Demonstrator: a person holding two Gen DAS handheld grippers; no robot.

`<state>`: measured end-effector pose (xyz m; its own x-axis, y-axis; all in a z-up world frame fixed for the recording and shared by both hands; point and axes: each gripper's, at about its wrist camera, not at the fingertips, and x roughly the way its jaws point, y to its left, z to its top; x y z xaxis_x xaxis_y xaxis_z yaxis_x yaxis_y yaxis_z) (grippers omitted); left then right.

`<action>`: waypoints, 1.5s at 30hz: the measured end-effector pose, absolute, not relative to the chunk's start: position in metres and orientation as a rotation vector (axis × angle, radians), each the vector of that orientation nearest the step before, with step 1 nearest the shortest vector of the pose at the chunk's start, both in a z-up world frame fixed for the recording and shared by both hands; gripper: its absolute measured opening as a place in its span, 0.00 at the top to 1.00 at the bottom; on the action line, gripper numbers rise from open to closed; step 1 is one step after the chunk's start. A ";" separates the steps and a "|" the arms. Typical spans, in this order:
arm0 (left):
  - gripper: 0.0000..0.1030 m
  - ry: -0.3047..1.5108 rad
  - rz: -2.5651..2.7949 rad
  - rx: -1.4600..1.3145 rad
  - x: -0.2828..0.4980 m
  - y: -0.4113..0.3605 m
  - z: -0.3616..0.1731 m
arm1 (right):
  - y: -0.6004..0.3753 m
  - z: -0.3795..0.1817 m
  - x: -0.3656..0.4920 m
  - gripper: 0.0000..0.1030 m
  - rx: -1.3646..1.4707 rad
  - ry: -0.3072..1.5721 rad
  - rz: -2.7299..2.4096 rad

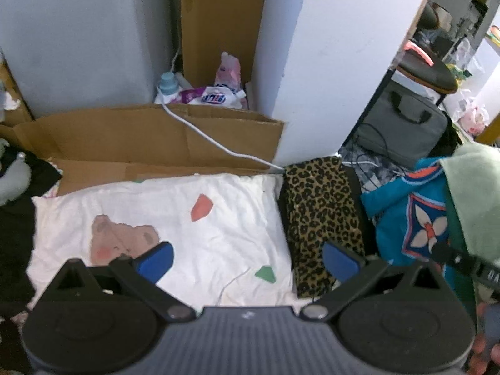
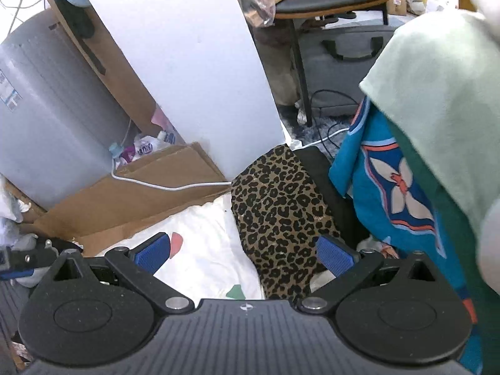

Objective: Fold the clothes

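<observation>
Both the left gripper (image 1: 248,261) and right gripper (image 2: 243,254) hover spread wide and empty above the leopard-print garment (image 1: 322,215), which lies, seemingly folded, beside the white bedding (image 1: 193,218), perhaps set aside.

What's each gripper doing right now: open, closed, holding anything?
Left gripper: open, holding nothing.
Right gripper: open, holding nothing.
</observation>
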<state>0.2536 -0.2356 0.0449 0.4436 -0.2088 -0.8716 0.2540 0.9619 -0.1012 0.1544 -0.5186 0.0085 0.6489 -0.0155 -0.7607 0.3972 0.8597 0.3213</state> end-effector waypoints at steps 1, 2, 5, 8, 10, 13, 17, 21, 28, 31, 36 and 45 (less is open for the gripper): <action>0.00 1.071 -0.297 0.042 0.246 -0.232 0.051 | -0.514 0.017 0.149 0.00 0.491 0.839 -0.236; 0.00 1.067 -0.306 0.031 0.239 -0.228 0.055 | -0.510 0.025 0.143 0.00 0.487 0.838 -0.225; 0.00 1.054 -0.313 0.000 0.218 -0.214 0.068 | -0.497 0.048 0.130 0.00 0.471 0.839 -0.206; 0.00 1.067 -0.311 -0.018 0.205 -0.204 0.072 | -0.483 0.070 0.119 0.00 0.453 0.842 -0.197; 0.00 1.074 -0.316 -0.047 0.198 -0.197 0.077 | -0.474 0.085 0.112 0.00 0.441 0.844 -0.191; 0.00 1.063 -0.309 -0.035 0.190 -0.195 0.084 | -0.458 0.106 0.107 0.00 0.433 0.852 -0.178; 0.00 1.078 -0.307 -0.040 0.181 -0.191 0.089 | -0.436 0.123 0.108 0.00 0.428 0.870 -0.169; 0.00 1.057 -0.307 -0.011 0.171 -0.185 0.099 | -0.411 0.133 0.102 0.00 0.392 0.865 -0.178; 0.00 0.992 -0.298 0.008 0.147 -0.157 0.108 | -0.372 0.126 0.086 0.00 0.398 0.850 -0.135; 0.00 0.977 -0.306 -0.021 0.141 -0.146 0.111 | -0.360 0.130 0.086 0.00 0.401 0.836 -0.112; 0.00 0.949 -0.306 -0.023 0.140 -0.138 0.113 | -0.348 0.141 0.091 0.00 0.370 0.808 -0.102; 0.00 0.896 -0.265 -0.068 0.125 -0.117 0.102 | -0.330 0.130 0.089 0.00 0.300 0.782 -0.111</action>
